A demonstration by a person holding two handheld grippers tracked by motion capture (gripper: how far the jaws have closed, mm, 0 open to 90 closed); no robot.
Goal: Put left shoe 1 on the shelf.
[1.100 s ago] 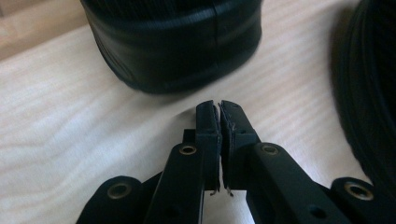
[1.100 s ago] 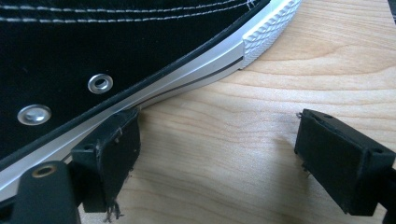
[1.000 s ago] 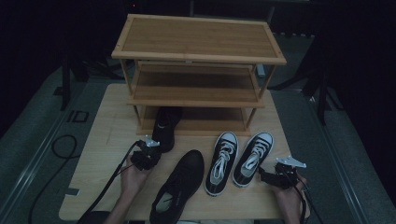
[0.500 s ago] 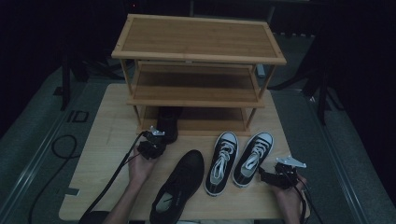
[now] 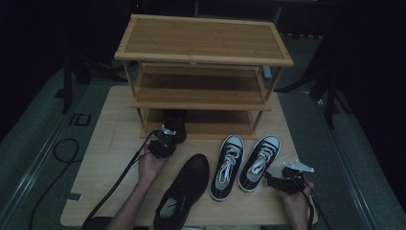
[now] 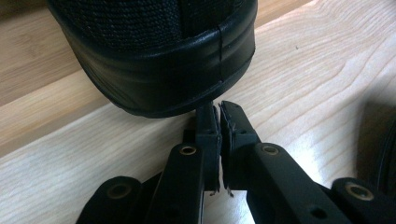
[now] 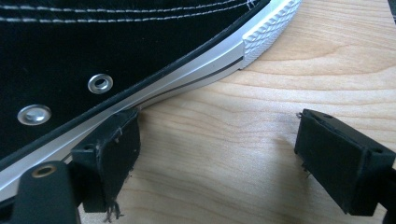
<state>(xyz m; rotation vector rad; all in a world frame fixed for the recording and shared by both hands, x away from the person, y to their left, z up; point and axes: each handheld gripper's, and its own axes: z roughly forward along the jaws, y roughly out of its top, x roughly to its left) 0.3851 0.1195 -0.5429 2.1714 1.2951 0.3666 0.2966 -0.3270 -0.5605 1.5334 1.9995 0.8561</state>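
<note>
Moved fwd w/ left gripper (image 5: 165, 139), nudging black shoe (image 5: 174, 123) heel-out onto rack (image 5: 201, 103) bottom shelf.
Jaws pressed together, empty, at heel; right gripper (image 5: 274, 178) spread beside sneaker (image 5: 258, 162) on desk (image 5: 110, 143). Light, soft upper, stiff rubber sole; best pinched at heel collar.

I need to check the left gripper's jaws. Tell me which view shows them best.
The left gripper view: the left gripper has its jaws shut with nothing between them, tips against the black shoe heel. The high view shows that gripper small and dark, jaws indistinct.
</note>
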